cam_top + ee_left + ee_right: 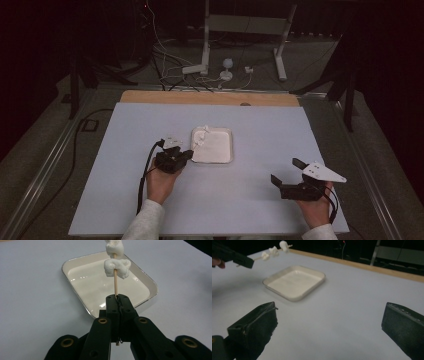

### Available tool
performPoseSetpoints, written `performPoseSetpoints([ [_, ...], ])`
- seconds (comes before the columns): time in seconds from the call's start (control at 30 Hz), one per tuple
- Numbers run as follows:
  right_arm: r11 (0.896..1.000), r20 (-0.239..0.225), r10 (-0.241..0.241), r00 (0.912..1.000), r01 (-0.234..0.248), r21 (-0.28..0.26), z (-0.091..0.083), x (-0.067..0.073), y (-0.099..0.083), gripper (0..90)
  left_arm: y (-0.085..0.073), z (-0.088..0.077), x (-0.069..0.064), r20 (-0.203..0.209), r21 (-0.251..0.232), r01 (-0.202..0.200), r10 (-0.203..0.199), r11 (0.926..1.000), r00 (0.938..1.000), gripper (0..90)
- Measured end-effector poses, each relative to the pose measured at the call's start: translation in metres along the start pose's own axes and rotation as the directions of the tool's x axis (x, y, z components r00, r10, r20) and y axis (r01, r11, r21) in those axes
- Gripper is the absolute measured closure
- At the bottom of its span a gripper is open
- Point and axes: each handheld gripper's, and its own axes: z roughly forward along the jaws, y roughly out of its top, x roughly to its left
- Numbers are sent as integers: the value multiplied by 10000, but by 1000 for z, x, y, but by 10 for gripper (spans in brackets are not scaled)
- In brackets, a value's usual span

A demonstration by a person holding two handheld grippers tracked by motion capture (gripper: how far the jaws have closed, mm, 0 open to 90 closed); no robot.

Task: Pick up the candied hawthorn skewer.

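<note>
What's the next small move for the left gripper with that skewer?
Probably lower the thin wooden skewer toward the white square tray: the left gripper is shut on it, its white marshmallow pieces hang above the tray, and the right gripper waits open, apart.

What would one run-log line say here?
left gripper: shut on skewer | marshmallows: above tray | right gripper: open, empty

Only the white tray (213, 146) stands mid-table; bare sheet (260, 195) around it leaves wide passage on every side.
</note>
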Motion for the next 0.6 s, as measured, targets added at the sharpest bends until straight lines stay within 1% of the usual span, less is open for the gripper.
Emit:
performPoseSetpoints([
  [0.1, 9999, -198, -34, 9998, 31, -116, 4, 0, 11, 0, -1, -4, 0, -33, -125, -25, 24, 9999, 10000, 899],
  [0.13, 9999, -385, -38, 9993, 34, -115, 8, 0, 19, 0, -2, -6, 0, -52, -146, -69, 68, 9999, 10000, 899],
  [0.17, 9999, -385, -38, 9993, 34, -115, 8, 0, 19, 0, -2, -7, 0, -19, -179, -77, 76, 9998, 10000, 899],
  [0.23, 9999, -607, -147, 9981, 141, -100, 13, 0, 26, 0, -3, -9, -1, 54, -263, -136, 138, 9996, 9999, 899],
  [0.33, 9995, -729, -322, 9968, 322, -20, 21, 1, 36, 0, -6, -11, -1, 287, -403, -197, 209, 9990, 9994, 899],
  [0.37, 9994, -735, -353, 9967, 355, 13, 23, 1, 39, 0, -6, -11, -1, 285, -416, -234, 246, 9989, 9993, 899],
  [0.43, 9995, -781, -327, 9964, 330, 26, 27, 1, 44, 0, -6, -11, -1, 367, -476, -324, 342, 9983, 9987, 899],
  [0.47, 9996, -808, -276, 9963, 280, 34, 28, 0, 47, 0, -6, -11, -1, 462, -588, -382, 409, 9975, 9981, 899],
  [0.6, 9998, -947, -174, 9954, 167, -77, 34, 1, 59, 0, -8, -12, -3, 596, -721, -484, 527, 9962, 9968, 899],
])
